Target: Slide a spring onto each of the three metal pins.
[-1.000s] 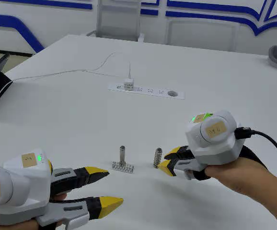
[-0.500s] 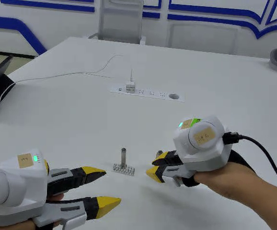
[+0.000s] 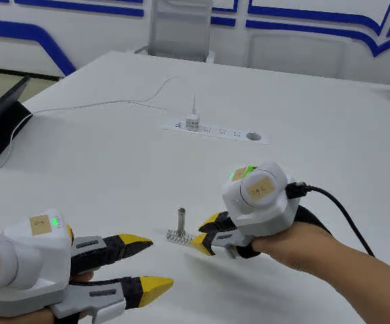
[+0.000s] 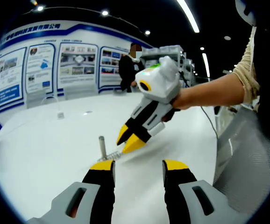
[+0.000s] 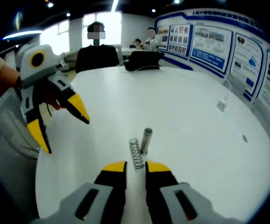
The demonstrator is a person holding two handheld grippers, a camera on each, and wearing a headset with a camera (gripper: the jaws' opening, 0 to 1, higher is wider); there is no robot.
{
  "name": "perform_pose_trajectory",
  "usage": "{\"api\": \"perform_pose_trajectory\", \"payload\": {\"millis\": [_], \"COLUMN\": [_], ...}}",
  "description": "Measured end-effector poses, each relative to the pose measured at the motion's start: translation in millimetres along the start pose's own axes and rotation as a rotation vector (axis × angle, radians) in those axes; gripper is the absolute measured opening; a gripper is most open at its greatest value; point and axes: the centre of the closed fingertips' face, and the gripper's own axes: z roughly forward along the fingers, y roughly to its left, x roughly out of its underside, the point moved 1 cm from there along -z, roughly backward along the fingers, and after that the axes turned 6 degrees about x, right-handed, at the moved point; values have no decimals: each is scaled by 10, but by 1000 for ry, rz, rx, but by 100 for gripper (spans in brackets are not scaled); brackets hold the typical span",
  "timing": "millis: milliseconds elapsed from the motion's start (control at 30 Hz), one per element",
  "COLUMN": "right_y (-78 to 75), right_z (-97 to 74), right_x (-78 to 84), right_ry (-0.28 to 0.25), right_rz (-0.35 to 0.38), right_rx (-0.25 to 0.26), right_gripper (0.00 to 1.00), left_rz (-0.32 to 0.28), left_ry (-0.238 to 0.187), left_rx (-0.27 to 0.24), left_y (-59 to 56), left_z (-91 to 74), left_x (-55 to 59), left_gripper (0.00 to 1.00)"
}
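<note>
- Surface (image 3: 114,155): white and broad.
- Power strip (image 3: 216,131): white, lying flat toward 12 o'clock in the head view, with a round fitting (image 3: 253,136) at its 3 o'clock end.
- Plug (image 3: 192,122): white, standing in the strip.
- Cable (image 3: 94,104): thin and white, trailing from the plug toward 9 o'clock.
- Dark screen (image 3: 3,121): at 9 o'clock, at the surface's edge.
- Chair (image 3: 180,30): grey, at 12 o'clock, beyond the surface.
- Wall (image 3: 46,47): white with blue stripes.
- Posters (image 4: 74,63): in a row on the wall.
- Person (image 5: 96,53): seated at the far side, in dark clothes.
</note>
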Motion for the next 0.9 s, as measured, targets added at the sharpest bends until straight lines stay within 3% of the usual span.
{"api": "perform_pose_trajectory", "payload": {"millis": [400,900], "right_y": [-5,47], "right_z": [163,214], "right_x": [69,121], "right_ry": [37,65], "right_rz": [9,16], "right_rx": [-27,-50], "right_gripper": [17,14], "left_rz": [-6,-11], "left_ry": [0,2], "left_rx": [-4,-12], "left_y": [5,22], "left_z": [-7,-31], "left_x": [15,45], "left_gripper": [41,41]}}
